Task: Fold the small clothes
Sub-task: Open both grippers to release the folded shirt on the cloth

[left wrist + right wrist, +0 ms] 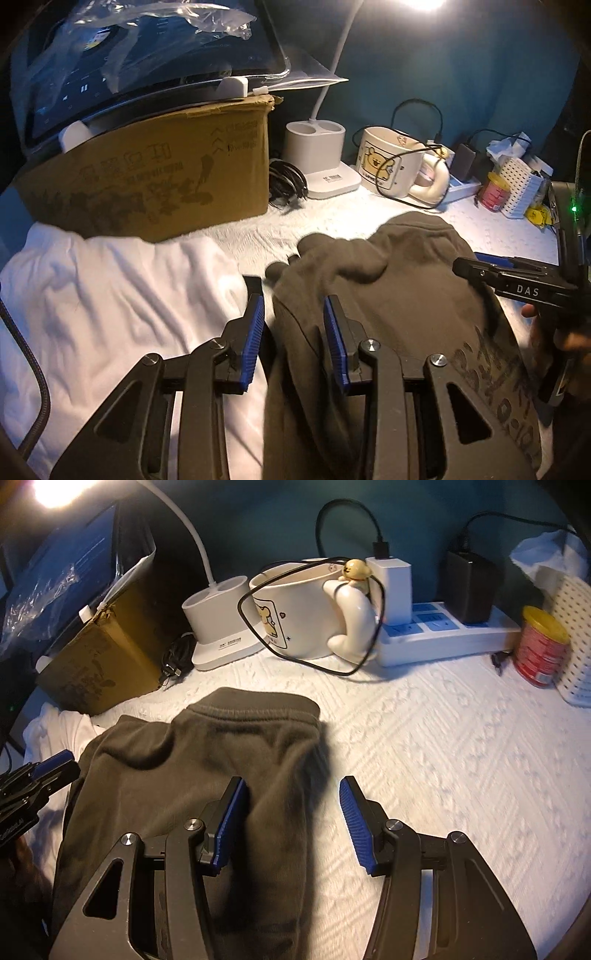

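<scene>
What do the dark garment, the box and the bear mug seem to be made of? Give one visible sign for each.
Dark garment: likely fleece-like knit, matte, with a ribbed band.
Box: corrugated cardboard, brown, printed, torn at one corner.
Bear mug: probably glazed ceramic, cream and glossy.

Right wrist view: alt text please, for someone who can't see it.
Open blue-padded right tongs straddle the right edge of a dark grey garment lying on a white textured cover. Behind it stand a cream cartoon mug, a white desk lamp base, a power strip and a cardboard box; the left tongs show at far left.
</scene>
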A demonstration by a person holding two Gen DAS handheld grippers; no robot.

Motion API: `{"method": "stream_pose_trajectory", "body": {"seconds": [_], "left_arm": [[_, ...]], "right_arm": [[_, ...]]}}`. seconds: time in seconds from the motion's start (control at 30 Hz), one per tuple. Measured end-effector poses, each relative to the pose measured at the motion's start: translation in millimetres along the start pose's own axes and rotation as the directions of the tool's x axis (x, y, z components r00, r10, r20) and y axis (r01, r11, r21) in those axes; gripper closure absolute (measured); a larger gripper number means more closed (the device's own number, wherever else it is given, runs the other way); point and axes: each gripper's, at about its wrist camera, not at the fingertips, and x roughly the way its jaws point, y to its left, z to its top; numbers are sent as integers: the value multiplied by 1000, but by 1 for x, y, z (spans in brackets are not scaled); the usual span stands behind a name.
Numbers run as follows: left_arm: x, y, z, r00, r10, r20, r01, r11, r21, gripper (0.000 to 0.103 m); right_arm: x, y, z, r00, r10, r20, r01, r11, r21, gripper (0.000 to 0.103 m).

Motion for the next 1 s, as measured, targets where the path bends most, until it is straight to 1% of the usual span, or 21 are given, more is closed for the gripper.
{"method": "stream_pose_trajectory", "body": {"seconds": [0.4,0.63,0.73,0.87,0.93,0.97,1.0], "left_arm": [[-32,-19,-31,999,-44,22,44,999,26,70],[-43,-23,-51,998,-55,17,54,998,17,70],[-46,-26,-58,998,-58,16,58,998,17,70],[-49,-28,-65,998,-59,8,59,998,10,70],[-51,-29,-67,998,-60,10,60,998,11,70],[-53,-30,-68,998,-62,12,61,998,12,70],[-55,-31,-69,998,-63,13,63,998,14,70]], "right_arm": [[-38,8,-38,1000,-18,4,18,1000,-24,47],[-57,14,-66,1000,-24,-2,24,999,-39,47],[-64,15,-78,1000,-4,-10,4,999,-36,47],[-72,18,-92,999,49,-18,-50,999,-15,48],[-75,18,-100,997,74,-24,-74,997,1,51],[-76,17,-104,996,82,-26,-82,997,5,57],[-79,18,-107,996,85,-19,-84,996,6,59]]}}
